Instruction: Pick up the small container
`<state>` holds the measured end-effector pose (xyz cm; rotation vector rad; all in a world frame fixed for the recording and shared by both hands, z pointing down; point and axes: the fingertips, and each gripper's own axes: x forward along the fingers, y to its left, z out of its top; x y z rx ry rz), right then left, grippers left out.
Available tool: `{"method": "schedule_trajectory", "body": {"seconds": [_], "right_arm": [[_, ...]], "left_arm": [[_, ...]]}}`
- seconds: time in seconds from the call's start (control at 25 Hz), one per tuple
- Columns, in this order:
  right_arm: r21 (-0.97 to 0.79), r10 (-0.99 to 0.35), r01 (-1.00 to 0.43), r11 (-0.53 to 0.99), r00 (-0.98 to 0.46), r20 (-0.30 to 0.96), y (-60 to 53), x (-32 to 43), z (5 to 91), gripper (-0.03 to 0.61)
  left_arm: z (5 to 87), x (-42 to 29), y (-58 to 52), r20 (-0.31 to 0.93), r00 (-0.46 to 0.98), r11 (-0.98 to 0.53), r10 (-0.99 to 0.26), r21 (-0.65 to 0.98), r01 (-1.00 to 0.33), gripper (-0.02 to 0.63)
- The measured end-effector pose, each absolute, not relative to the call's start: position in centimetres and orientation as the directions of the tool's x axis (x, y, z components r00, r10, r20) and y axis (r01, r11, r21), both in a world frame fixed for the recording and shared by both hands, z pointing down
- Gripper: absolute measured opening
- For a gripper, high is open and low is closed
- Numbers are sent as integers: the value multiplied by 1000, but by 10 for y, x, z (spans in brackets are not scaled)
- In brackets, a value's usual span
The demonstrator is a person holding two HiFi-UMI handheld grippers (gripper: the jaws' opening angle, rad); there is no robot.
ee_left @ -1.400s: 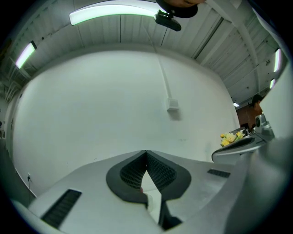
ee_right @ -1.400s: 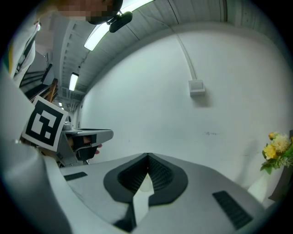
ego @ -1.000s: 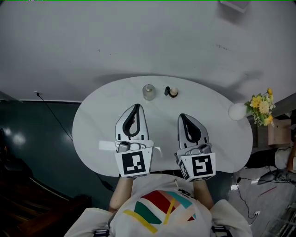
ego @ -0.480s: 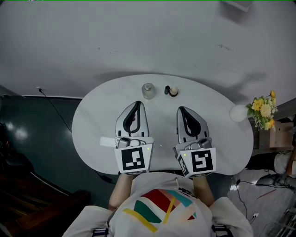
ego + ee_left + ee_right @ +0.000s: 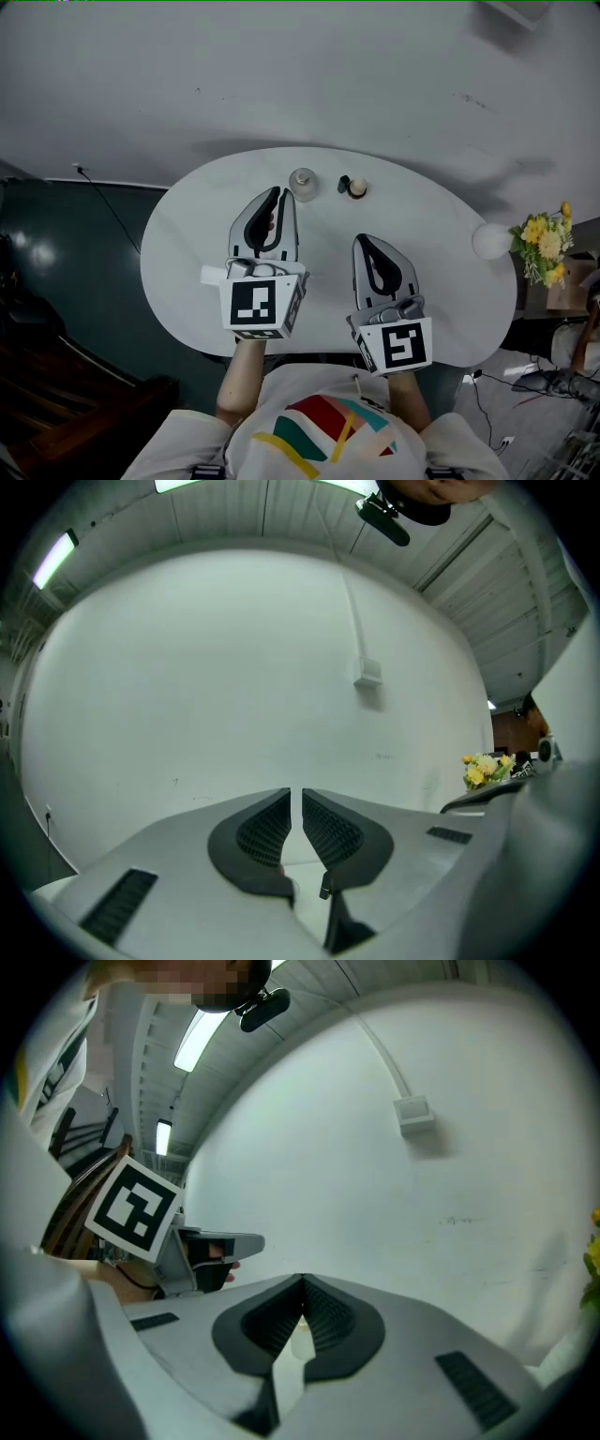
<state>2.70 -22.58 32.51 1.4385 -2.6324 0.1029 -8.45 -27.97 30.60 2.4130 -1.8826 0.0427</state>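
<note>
On the far side of the white oval table (image 5: pixel 187 253) stands a small clear container (image 5: pixel 302 184). Just to its right lies a small dark and tan item (image 5: pixel 352 187). My left gripper (image 5: pixel 278 193) is shut with nothing in it, its tips just left of the clear container and not touching it. In the left gripper view its jaws (image 5: pixel 292 795) stand almost together, facing the bare wall. My right gripper (image 5: pixel 361 240) hangs over the middle of the table, nearer to me, also shut and empty (image 5: pixel 302 1281). Neither gripper view shows the container clearly.
A white globe (image 5: pixel 490 241) sits at the table's right end, with yellow flowers (image 5: pixel 544 242) beyond it, also seen in the left gripper view as flowers (image 5: pixel 483 769). A cable (image 5: pixel 108 230) runs down the dark floor at left. The left gripper's marker cube (image 5: pixel 139 1207) fills the right gripper view's left.
The left gripper has moved forward across the table, closer to the clear container. The right gripper has drawn slightly back toward the near edge. Both jaws stay shut.
</note>
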Motion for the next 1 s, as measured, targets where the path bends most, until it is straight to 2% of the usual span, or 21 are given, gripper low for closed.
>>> {"method": "schedule_trajectory", "body": {"seconds": [0.04, 0.16, 0.4, 0.68, 0.92, 1.0], "right_arm": [[-1, -826, -838, 546, -539, 162, -226, 25, 329, 11], [-27, -816, -832, 554, -549, 181, -230, 22, 341, 11], [-72, -795, -824, 562, -562, 230, -238, 15, 368, 11], [-92, -784, -823, 560, -563, 260, -255, 12, 392, 11], [-100, -761, -815, 570, -570, 310, -262, 13, 418, 11], [-97, -753, -812, 576, -573, 325, -264, 12, 426, 11]], "left_arm": [[310, -83, -284, 74, 251, -248, -965, 48, -967, 20], [322, -77, -297, 83, 298, -293, -951, 69, -954, 126], [345, -72, -322, 73, 325, -320, -943, 76, -944, 253], [401, -80, -357, 133, 289, -275, -948, 118, -954, 275], [460, -82, -384, 230, 250, -245, -941, 51, -968, 275], [474, -80, -390, 250, 252, -248, -935, 47, -968, 301]]}}
